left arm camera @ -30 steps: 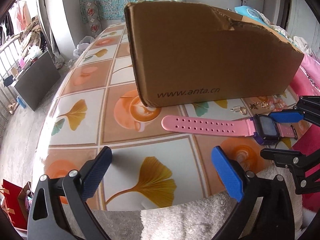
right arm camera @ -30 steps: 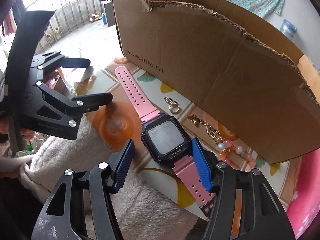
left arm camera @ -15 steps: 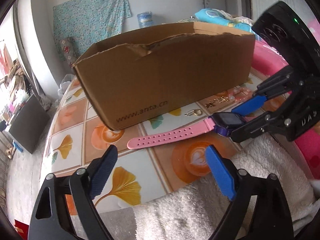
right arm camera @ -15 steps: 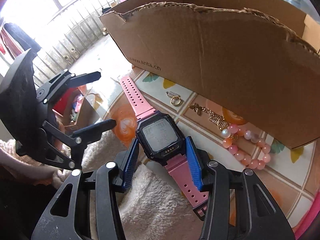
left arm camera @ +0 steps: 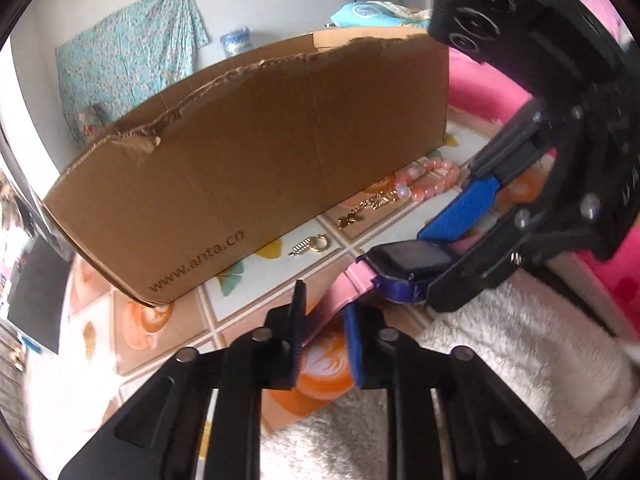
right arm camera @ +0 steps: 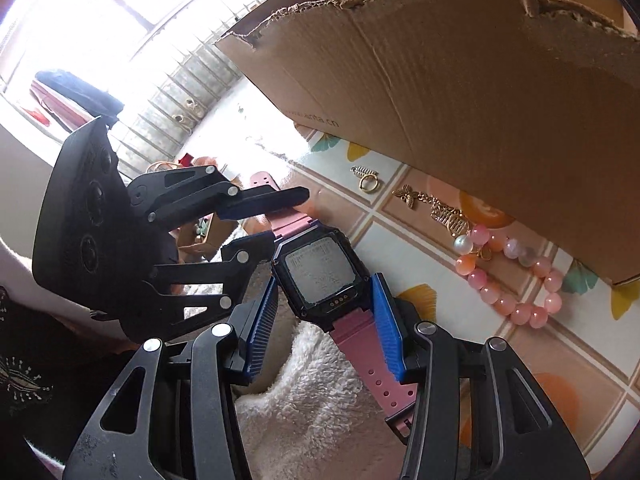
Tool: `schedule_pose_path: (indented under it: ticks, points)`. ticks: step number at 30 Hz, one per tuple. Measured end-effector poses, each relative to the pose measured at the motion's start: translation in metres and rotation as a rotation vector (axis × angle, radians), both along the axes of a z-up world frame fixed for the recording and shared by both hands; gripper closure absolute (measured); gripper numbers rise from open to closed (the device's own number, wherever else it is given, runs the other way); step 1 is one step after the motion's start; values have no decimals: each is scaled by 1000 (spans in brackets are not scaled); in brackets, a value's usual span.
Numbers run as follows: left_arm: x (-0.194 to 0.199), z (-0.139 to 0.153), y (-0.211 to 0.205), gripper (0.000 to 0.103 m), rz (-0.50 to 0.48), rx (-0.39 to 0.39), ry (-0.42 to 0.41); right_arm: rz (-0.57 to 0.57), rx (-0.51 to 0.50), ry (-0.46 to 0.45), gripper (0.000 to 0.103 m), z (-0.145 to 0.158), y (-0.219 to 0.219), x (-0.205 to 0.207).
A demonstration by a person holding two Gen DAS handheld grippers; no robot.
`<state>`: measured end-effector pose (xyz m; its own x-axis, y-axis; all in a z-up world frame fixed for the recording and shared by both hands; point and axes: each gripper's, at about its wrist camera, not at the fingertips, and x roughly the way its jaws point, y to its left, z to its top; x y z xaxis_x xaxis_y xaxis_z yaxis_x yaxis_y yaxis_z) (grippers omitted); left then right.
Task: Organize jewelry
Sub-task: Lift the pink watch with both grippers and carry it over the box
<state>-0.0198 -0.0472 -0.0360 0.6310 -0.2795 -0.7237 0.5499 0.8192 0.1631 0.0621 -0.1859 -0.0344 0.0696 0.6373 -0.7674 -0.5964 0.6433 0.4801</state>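
A pink-strapped watch with a black square face (right arm camera: 320, 276) is lifted off the table. My right gripper (right arm camera: 324, 312) is shut on its case; it also shows in the left wrist view (left arm camera: 448, 248). My left gripper (left arm camera: 324, 332) is shut on the long pink strap (left arm camera: 340, 292), and it shows in the right wrist view (right arm camera: 260, 220). On the table by the cardboard box (left arm camera: 260, 152) lie a gold ring charm (right arm camera: 366, 178), a gold butterfly chain (right arm camera: 436, 208) and a pink bead bracelet (right arm camera: 512, 276).
The cardboard box (right arm camera: 460, 80) stands open-topped on the tiled-pattern tablecloth (left arm camera: 168, 320). A white fluffy towel (left arm camera: 500, 360) lies at the near table edge. Pink bedding (left arm camera: 480, 84) lies beyond the box on the right.
My left gripper has closed on the watch's long strap. The watch has been lifted and both grippers have moved closer to the box.
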Motion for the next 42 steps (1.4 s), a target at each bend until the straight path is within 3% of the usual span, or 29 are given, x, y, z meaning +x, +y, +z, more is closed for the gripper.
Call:
schedule_pose_path:
  ticks: [6,9,11,14,20,24,31,35,39,42]
  points:
    - [38,5,26,93,89,-261,288,24,-100,-115,59,-1,26,-26]
    - [43,5,32,94,122,-340,375,44,-193,-217,59,1,36,-42]
    - [46,4,32,95,131,-356,393,47,-253,-282,66,1,40,-52]
    - [47,4,30,95,135,-360,401,24,-320,-339,81,0,38,-61]
    - [48,3,34,95,143,-366,393,-97,-360,-354,100,0,15,-67]
    - [33,20,34,96,111,-313,296,-165,-337,-396,102,14,6,-78]
    - [5,96,45,98,26,-303,102,-209,-260,-522,102,80,-2,-103]
    - [20,145,48,98,-14,-275,13,-204,-214,-576,102,121,-4,-92]
    - [70,168,46,98,-2,-278,54,-212,-175,-515,102,144,-11,-41]
    - [125,167,42,98,16,-276,181,-227,-177,-386,102,140,-10,14]
